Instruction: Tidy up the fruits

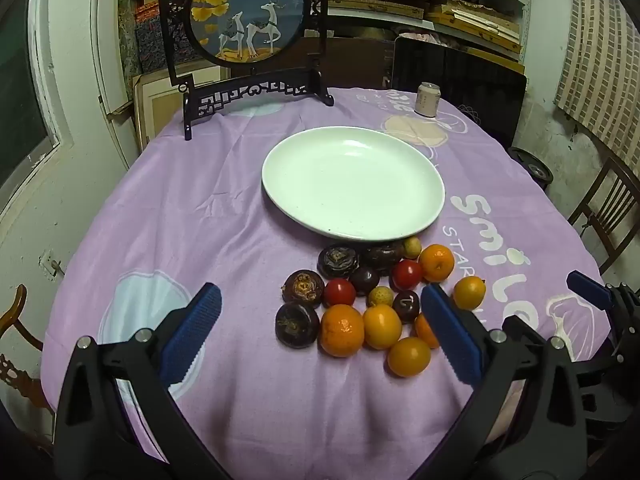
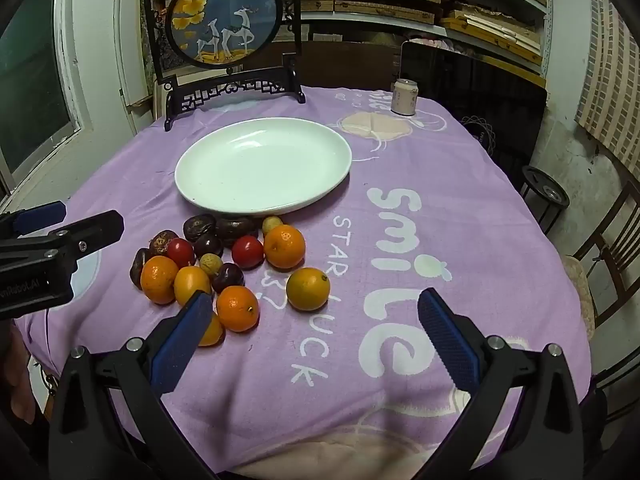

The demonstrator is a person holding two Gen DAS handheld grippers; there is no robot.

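From the left wrist view, the fruits lie in a tight cluster on the purple cloth of the worktop, just in front of the empty white plate, none on it yet. The pile mixes round oranges, such as the big one at the near edge, small red tomatoes, dark flat-topped fruits and a couple of small pale ones. The oranges look firm, light and smooth enough to roll, so a hold across the widest part seems safest; the tomatoes are likely softer and thin-skinned, calling for a gentle squeeze. Because the pieces touch one another, lifting one from the edge of the heap should disturb the rest least. The left gripper hangs tilted down over the near side of the cluster, jaws spread wide and empty, its right finger overlapping the fruit in the picture.

From the right wrist view, the same heap sits to the left, with one orange lying slightly apart, an easy first pick. The right gripper hovers above bare cloth beside the pile, angled downward, jaws wide and holding nothing. A can and a framed deer screen stand at the far edge.
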